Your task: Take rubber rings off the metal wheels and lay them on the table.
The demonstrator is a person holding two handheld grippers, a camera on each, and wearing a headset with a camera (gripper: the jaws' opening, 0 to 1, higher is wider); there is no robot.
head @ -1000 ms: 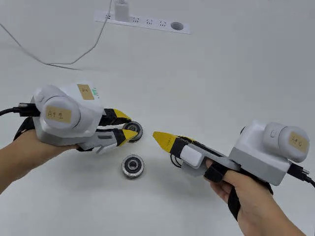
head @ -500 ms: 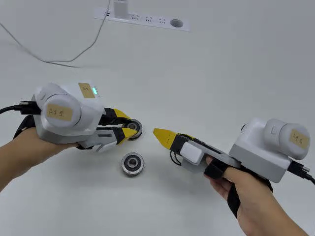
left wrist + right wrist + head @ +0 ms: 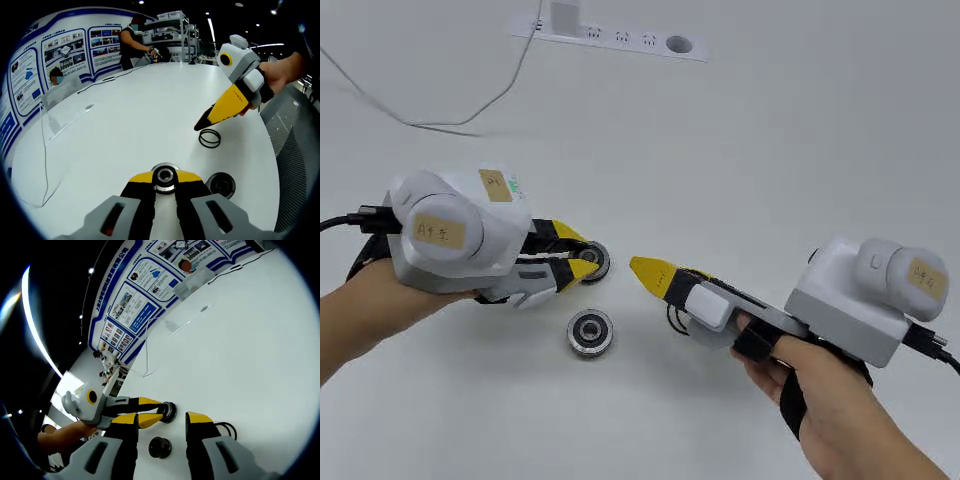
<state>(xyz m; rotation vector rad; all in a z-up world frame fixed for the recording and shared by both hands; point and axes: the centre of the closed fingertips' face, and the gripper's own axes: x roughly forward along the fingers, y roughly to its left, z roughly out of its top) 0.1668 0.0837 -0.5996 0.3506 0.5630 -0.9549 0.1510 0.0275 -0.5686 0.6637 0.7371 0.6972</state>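
Note:
My left gripper [image 3: 582,256] lies low on the white table [image 3: 770,150], shut on a small metal wheel [image 3: 594,262] with a dark rim. In its own view the left gripper [image 3: 165,180] pinches that wheel [image 3: 165,174] between yellow tips. A second wheel [image 3: 590,332] lies flat just in front of it, also the second wheel [image 3: 221,184]. A loose black rubber ring [image 3: 209,138] rests on the table under the right gripper [image 3: 650,271], which points at the held wheel from a short way off. The right gripper [image 3: 162,419] has its jaws apart, nothing between them.
A white power strip [image 3: 610,42] lies at the far edge, and a grey cable [image 3: 470,120] trails from it to the left. A person [image 3: 132,42] stands beyond the table's far end. A mesh chair back [image 3: 295,135] is beside the table.

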